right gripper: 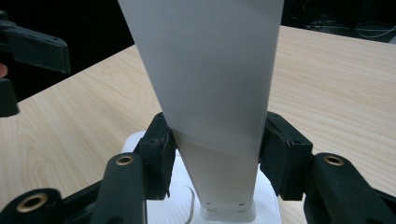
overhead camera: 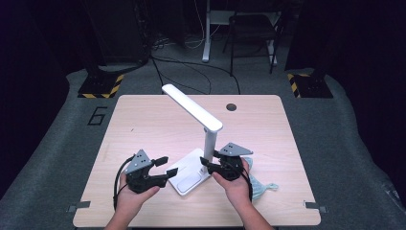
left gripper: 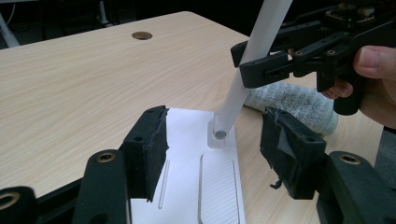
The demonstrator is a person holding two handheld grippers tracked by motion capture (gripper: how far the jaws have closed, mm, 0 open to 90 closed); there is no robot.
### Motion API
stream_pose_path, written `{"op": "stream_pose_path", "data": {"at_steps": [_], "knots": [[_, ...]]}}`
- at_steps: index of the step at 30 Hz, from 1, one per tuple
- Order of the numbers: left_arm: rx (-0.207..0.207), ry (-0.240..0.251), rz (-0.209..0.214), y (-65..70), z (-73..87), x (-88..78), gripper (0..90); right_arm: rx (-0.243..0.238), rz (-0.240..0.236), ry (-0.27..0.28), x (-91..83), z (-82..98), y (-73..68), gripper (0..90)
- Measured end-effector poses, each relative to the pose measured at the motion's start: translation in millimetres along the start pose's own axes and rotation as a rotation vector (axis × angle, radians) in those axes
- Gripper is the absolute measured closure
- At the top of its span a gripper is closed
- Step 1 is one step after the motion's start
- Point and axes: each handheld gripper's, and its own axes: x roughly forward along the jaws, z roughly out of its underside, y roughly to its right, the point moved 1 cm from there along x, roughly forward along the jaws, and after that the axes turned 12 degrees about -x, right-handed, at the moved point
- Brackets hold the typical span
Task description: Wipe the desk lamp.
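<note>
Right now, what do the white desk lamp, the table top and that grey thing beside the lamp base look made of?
Desk lamp: probably plastic, smooth matte white, with molded ribs on its base.
Table top: pale wood or wood-look laminate; fine grain lines and a flat, low-sheen surface, so I cannot tell which.
Grey thing: soft fabric, likely a knitted or terry cloth; fuzzy, speckled surface.

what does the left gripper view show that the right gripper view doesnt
Left gripper view alone: the grey cloth behind the lamp post, the round hole in the table, the ribbed pad on the lamp base, and the right gripper clamped on the post, seen from outside.

Right gripper view alone: a close look at the pads pressing both sides of the post.

Both: the white lamp, the wooden table.
</note>
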Motion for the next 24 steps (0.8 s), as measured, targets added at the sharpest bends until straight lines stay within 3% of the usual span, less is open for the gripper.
{"op": "stream_pose_path", "data": {"at_steps": [10,13,19,24], "knots": [[-0.019,-0.015,-0.009,-5.5,11.6,-1.4,44.8,-0.034,-0.102,0.007,-0.4,-0.4,-15.3,49.2],[-0.042,-0.013,-0.014,-7.5,13.4,-1.4,44.6,-0.025,-0.095,0.015,-1.6,1.3,-15.9,48.9],[-0.032,-0.015,-0.024,-8.8,18.1,0.1,44.6,0.0,-0.086,0.025,-4.8,4.3,-15.1,47.1],[-0.055,-0.008,-0.01,-7.7,21.9,1.8,44.6,0.009,-0.035,0.029,-12.6,9.0,-10.2,45.2]]}}
